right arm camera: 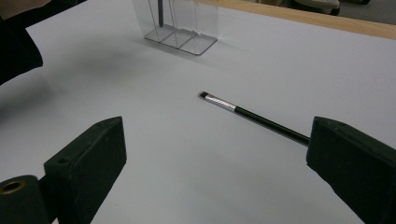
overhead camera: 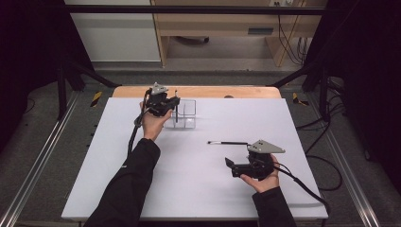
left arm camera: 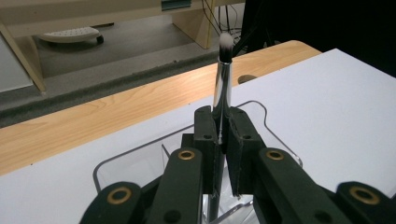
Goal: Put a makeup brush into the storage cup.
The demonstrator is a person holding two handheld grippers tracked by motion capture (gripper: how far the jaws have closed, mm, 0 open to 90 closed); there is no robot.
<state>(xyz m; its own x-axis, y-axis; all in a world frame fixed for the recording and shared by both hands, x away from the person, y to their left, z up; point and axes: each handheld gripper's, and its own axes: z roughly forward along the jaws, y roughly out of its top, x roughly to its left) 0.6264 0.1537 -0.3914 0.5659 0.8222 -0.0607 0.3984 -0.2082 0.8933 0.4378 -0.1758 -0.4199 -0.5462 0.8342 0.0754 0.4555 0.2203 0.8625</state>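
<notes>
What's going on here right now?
A person is putting makeup brushes into a clear holder at the far side of the table. The left gripper is shut on one brush, upright over the holder. The right gripper is open near a second brush lying flat on the white table.

Place: a lab or recording room set up for filmed tabletop work, not a home.
Work surface: a white board (overhead camera: 198, 189) laid over a wooden table (overhead camera: 198, 91), centre of the high view, nearly bare.
Surround: black curtains (overhead camera: 28, 42) at the upper left and upper right of the frame, closing in the table.
Frame: a black metal bar (overhead camera: 189, 9) across the top and slanted struts at both sides.
Floor: grey carpet with metal rails (overhead camera: 38, 165) down the left and right edges, and yellow-black hazard tape (overhead camera: 96, 98) near the table's far corners.
Cabling: loose black cables (overhead camera: 326, 161) on the floor at the right.
Background: light wooden furniture (overhead camera: 227, 28) at the upper centre.
</notes>
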